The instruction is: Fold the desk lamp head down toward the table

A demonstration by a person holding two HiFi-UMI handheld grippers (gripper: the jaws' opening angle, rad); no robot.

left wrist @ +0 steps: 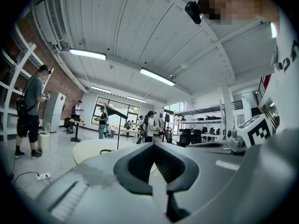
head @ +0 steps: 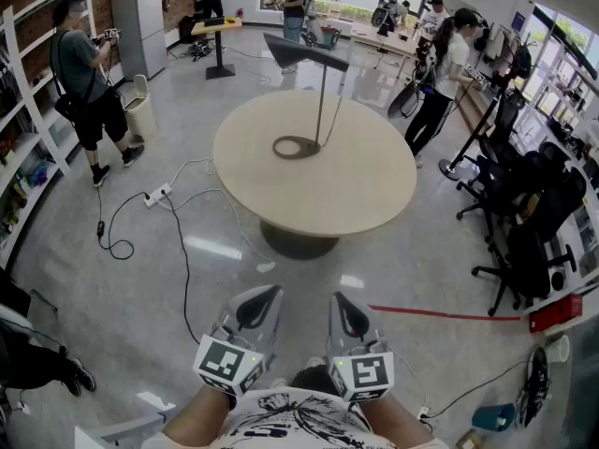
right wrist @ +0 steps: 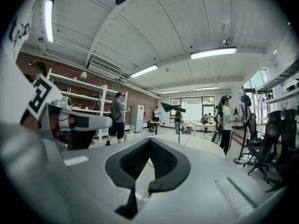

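Standing well ahead of the left claw (head: 274, 292) and right claw (head: 335, 298), both pinched together and empty, the lamp (head: 323, 101) has its stem upright on the table (head: 374, 190), long head (head: 304, 50) crosswise, near level.

The head view looks steeply down from well back at the round table (head: 360, 181), while both gripper views face it low, all sharing the desk lamp (head: 306, 51).

Desk lamp (head: 323, 101) stands on the table (head: 360, 190).
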